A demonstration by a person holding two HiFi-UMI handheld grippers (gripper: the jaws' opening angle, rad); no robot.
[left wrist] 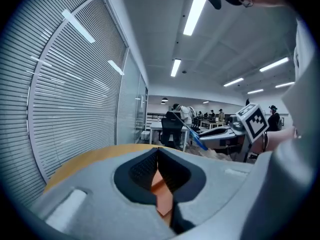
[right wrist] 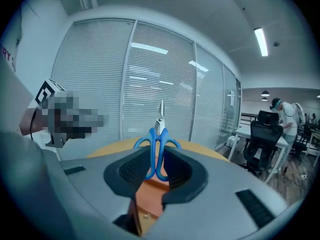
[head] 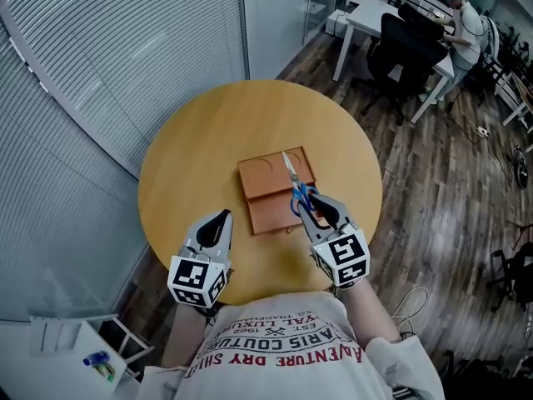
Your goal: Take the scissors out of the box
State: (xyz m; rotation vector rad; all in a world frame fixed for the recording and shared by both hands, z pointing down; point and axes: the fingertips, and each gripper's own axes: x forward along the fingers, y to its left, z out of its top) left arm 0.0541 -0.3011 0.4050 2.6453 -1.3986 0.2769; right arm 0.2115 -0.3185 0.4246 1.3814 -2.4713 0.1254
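One pair of blue-handled scissors (head: 293,182), pinched at the handles by the right gripper (head: 320,210), over one brown box (head: 266,197); left gripper (head: 218,220) pressed together, empty; one round wooden table (head: 191,152); office with blinds, plank floor

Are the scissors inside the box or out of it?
Out. The right tongs grip the scissors by their blue handles, and the box lies below them on the table.
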